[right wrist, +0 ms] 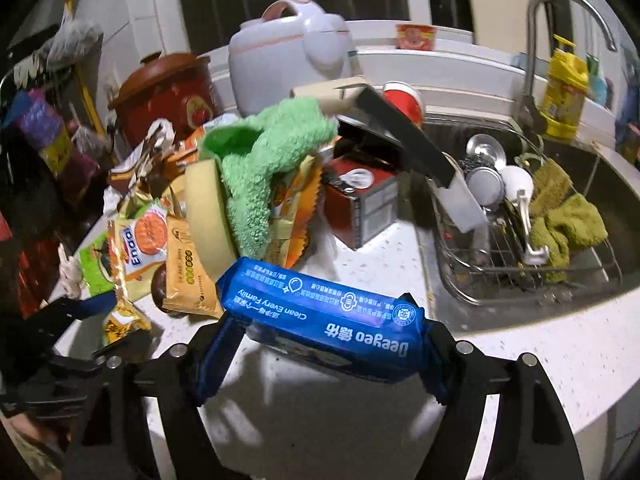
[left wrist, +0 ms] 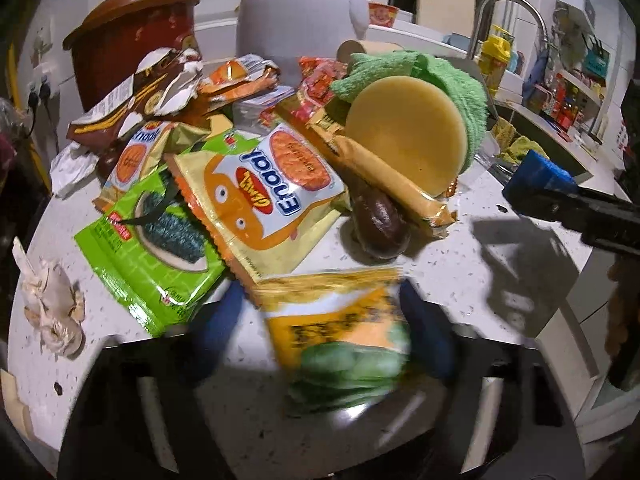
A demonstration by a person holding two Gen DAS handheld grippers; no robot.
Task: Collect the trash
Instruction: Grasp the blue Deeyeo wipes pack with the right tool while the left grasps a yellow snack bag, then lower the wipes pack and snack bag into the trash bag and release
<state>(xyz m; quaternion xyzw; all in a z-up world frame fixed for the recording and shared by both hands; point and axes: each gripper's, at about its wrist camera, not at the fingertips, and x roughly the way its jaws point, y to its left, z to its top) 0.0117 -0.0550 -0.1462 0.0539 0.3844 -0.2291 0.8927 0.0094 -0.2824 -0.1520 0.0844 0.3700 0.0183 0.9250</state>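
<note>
- Right gripper (right wrist: 320,354) fingers pinch the blue wipes pack (right wrist: 320,316) endwise; pack may buckle and slip.
- Left gripper (left wrist: 320,320) fingers flank the blurred yellow snack packet (left wrist: 340,320); grip unconfirmed, drop possible.

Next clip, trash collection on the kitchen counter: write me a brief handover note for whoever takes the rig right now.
Left tool: around a yellow-orange snack packet; grip not clear, image blurred.
Right tool: closed on a blue wipes pack, lifted off the counter.
Remaining: pile of wrappers beside the green cloth, crumpled tissue at the counter's left edge.
Done: nothing visibly binned; no bin in view.
</note>
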